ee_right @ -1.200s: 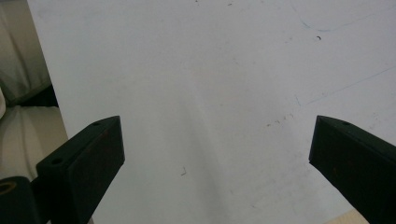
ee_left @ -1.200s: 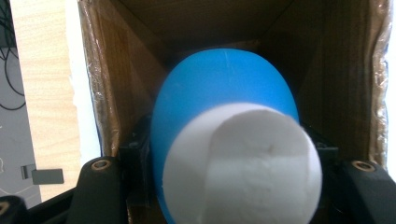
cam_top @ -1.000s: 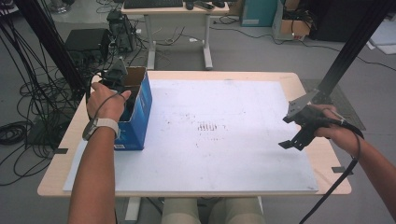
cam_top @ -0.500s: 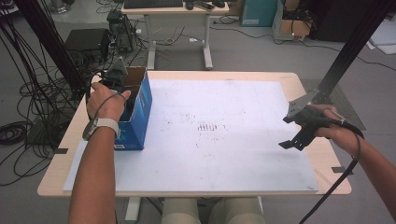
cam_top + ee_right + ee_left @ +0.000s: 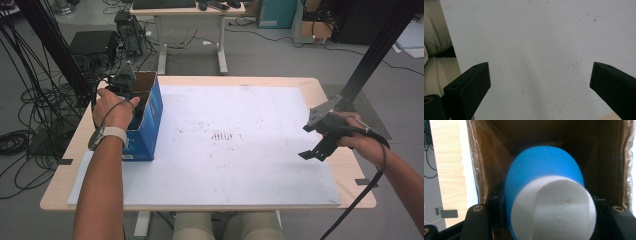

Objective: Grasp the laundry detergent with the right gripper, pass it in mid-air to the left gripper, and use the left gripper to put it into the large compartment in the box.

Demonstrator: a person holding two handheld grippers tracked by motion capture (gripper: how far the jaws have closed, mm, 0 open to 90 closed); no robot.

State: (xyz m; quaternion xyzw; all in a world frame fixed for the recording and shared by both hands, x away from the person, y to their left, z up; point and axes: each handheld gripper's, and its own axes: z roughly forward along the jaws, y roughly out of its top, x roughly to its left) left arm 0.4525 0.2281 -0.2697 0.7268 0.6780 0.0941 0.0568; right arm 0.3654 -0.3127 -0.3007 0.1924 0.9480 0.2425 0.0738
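Left gripper view: left gripper clamps the blue-and-white object, long axis pointing into the cardboard box; right gripper gapes wide, holding nothing.

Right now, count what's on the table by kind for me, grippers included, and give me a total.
Grippers: 2, the left gripper shut on the blue and white object, the right gripper open over the white board
Boxes: 1, the blue cardboard box
Blue and white objects: 1, held inside the box
White boards: 1
Total: 5
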